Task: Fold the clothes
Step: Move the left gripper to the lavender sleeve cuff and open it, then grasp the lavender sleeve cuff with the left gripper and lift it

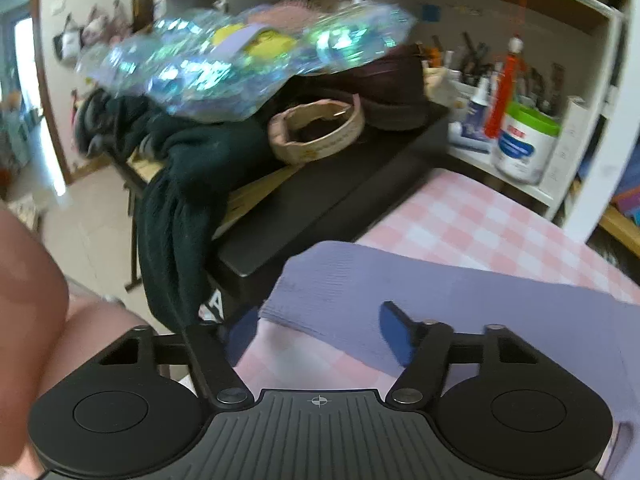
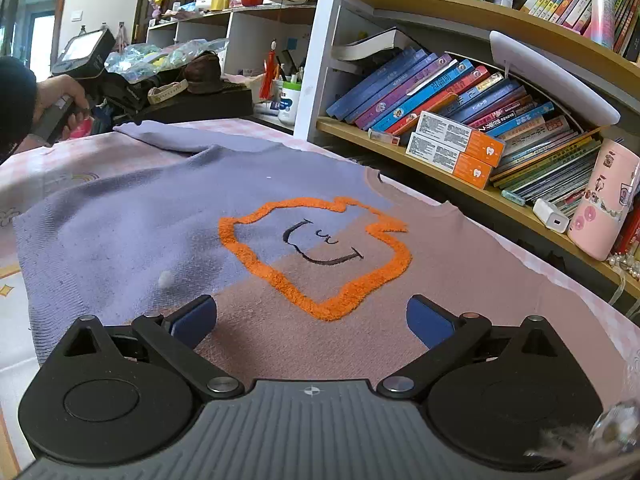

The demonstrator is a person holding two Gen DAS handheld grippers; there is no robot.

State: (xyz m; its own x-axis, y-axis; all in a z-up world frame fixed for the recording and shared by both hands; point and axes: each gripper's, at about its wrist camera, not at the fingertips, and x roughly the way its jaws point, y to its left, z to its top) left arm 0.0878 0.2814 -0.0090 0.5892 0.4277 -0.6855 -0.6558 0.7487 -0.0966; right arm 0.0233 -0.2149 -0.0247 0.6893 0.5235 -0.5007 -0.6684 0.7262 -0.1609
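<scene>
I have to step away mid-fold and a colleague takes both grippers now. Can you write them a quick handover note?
Left gripper: open, holding nothing, over the purple sleeve end at the table's far edge.
Right gripper: open, holding nothing, above the sweater front, near the orange face patch.
Sweater lies flat, face up on the pink checked cloth.
Done: spread out. Left: every fold, sleeves first.

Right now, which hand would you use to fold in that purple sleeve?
Probably the left. Its tool is open right at the purple sleeve; the right tool is open over the sweater's pink body.
</scene>
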